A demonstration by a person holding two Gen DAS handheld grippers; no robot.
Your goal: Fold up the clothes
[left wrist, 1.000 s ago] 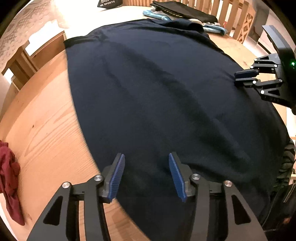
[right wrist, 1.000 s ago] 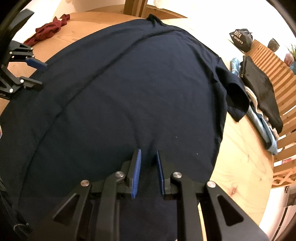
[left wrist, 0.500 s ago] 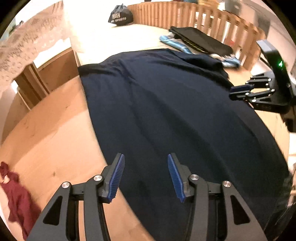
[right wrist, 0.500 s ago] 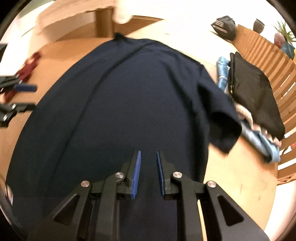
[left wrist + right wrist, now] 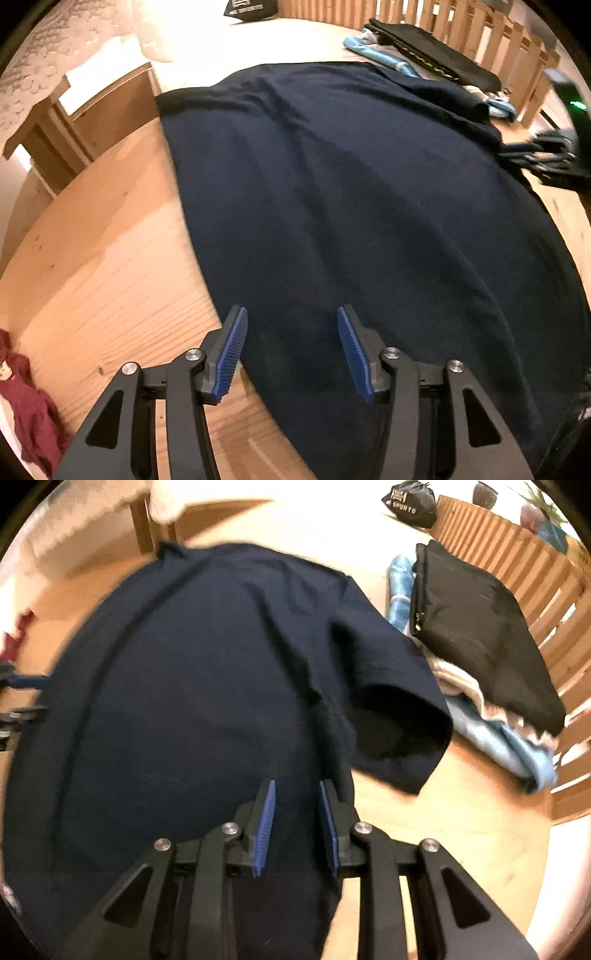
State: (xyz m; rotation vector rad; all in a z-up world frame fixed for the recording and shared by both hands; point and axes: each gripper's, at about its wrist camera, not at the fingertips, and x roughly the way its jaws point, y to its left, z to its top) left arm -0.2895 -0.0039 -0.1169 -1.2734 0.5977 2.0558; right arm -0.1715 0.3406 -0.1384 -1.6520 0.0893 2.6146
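Navy T-shirt spread flat on wooden table.
Left gripper released, jaws wide — right gripper slightly parted, grasping nothing.

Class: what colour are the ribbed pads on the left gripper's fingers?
Blue pads; clearest in the left wrist view.

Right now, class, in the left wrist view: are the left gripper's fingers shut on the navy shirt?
No, the left gripper is open, its fingers spread above the navy shirt.

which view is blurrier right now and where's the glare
Right wrist view is blurrier: the navy shirt edges and folded pile smear. Left wrist view is sharper, though the right gripper blurs; glare washes out its top-left corner.
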